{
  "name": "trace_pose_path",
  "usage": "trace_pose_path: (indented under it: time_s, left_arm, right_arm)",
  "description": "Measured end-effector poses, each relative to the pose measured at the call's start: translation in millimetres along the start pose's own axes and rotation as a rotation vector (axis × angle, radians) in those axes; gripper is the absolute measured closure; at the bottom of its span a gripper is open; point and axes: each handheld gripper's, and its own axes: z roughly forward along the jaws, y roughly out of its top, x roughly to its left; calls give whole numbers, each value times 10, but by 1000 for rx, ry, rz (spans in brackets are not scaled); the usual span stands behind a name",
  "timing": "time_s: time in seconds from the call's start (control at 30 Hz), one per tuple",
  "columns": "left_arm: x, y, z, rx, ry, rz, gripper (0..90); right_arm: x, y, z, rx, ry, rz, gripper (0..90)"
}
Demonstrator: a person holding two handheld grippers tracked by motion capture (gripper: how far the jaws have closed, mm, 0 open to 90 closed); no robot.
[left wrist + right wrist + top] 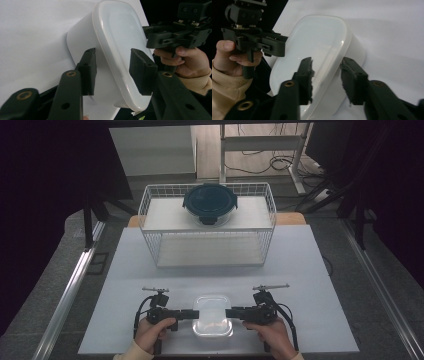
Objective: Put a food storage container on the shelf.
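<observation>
both grippers are in on the same thing now: the frosted white rectangular plastic container with its rounded-corner lid [213, 315] sits at the near edge of the white table top [300, 270], right between the person's hands. the left gripper [191, 313] comes at it from the left short side, the right gripper [229, 313] from the right short side, both held level and pointing at each other. in the left gripper view its black jaws straddle the container's end, one pad against the body wall below the rim, the other against the lid's top face, so they look pinched on it top to bottom. the right gripper view shows the same, the jaws set on either side of the lid edge, pads at or just touching the plastic; i can't swear the grip is firm. so the reach and the two-sided clamp look done, or all but done. the container looks to be resting on the table, not yet lifted. what's left, i'd judge, is the carry: up and forward toward the white wire basket [150, 227] at the far side, where a round dark-lidded glass container [210, 204] already sits on the upper level; the lower shelf looks free.
</observation>
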Motion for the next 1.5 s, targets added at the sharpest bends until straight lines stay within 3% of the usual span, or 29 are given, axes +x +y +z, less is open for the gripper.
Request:
trace_pose_path:
  time_s: [0.17,0.37,0.53,0.9,1.5]
  left_arm:
    - [-27,-11,-43,-28,7,10,684]
    - [-71,-25,-78,-44,1,24,709]
    - [-135,-30,-122,-66,15,61,741]
    - [-279,-41,-196,-90,67,138,794]
    - [-521,-40,-365,-130,66,226,796]
  right_arm:
    - [-17,-16,-14,-14,19,47,666]
    - [1,-47,-64,-28,39,47,698]
    - [17,-45,-113,-40,66,38,739]
    - [137,-22,-193,-69,50,-60,803]
    - [329,22,-344,-112,75,-156,804]
